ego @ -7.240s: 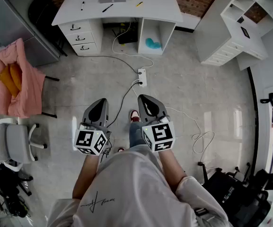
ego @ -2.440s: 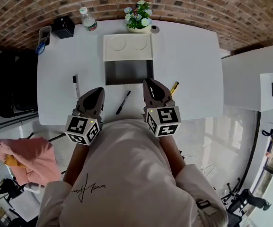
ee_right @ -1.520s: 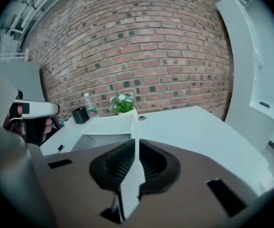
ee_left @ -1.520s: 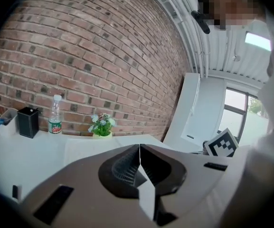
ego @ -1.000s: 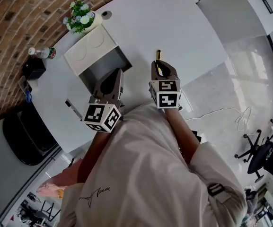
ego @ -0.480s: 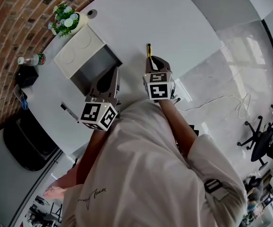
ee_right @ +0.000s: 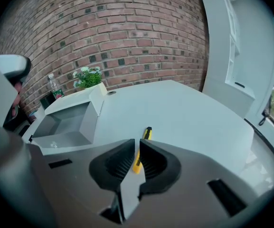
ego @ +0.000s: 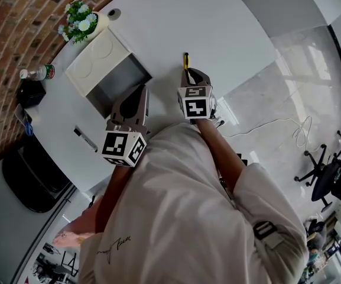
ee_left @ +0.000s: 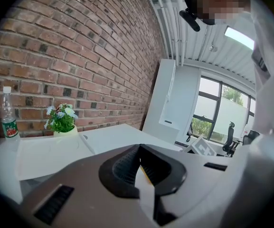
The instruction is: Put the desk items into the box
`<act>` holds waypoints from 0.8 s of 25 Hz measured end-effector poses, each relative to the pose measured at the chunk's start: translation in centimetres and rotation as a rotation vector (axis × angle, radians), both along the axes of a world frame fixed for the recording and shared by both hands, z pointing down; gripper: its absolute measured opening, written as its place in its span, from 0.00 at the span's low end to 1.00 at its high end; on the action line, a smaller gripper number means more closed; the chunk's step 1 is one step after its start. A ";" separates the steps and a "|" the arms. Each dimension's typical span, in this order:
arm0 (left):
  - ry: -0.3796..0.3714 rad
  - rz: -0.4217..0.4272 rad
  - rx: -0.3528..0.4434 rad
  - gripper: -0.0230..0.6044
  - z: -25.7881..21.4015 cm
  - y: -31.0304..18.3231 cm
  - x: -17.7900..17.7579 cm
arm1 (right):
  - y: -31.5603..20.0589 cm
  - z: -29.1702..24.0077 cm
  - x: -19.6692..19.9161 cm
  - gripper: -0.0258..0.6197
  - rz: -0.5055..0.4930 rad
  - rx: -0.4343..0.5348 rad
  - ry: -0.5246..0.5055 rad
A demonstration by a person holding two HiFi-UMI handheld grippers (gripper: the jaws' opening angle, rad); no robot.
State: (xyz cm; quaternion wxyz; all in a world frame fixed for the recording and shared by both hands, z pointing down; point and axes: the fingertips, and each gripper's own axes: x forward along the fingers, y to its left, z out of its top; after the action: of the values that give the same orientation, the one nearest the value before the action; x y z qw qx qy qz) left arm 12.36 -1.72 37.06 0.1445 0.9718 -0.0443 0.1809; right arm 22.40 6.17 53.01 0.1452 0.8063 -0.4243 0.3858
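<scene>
1. Nearest, a person leans over a white desk (ego: 217, 22) with a gripper in each hand.
2. A black marker (ego: 84, 138) lies on the desk to the left of the left gripper (ego: 140, 91), not yet collected.
3. The left gripper's claw is pressed together on nothing. It hangs idle at the near edge of the open grey box (ego: 120, 84).
4. The right gripper (ego: 195, 73) tilts down towards the yellow item (ego: 186, 60), a pen or a cutter. The item lies flat on the desk just beyond the gripper's nose, to the right of the box.
5. The right claw stands only a thin slit apart, and its pads do not seem to press the item.
6. I judge this to be the approach for a first pickup. Next the claw must spread, straddle the item's narrow body and pinch it. The item then has to be carried left to the box.
7. Farther off are the box's lid (ego: 96, 58), a pot of flowers (ego: 78, 23) and a bottle (ego: 37, 73) by the brick wall.
8. Only the right gripper view shows the slit, with the item's near end showing in it. Only the head view shows the marker. The left gripper view shows neither item.
</scene>
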 end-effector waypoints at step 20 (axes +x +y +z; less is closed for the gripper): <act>-0.024 -0.001 -0.002 0.04 0.5 -0.6 -0.3 | -0.8 3.5 0.8 0.19 0.082 -0.020 -0.067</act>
State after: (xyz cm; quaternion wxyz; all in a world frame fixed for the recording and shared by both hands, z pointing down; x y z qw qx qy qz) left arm 12.06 -2.27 37.51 0.1452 0.9694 -0.0462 0.1927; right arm 23.19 5.37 56.47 0.1229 0.8080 -0.3919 0.4223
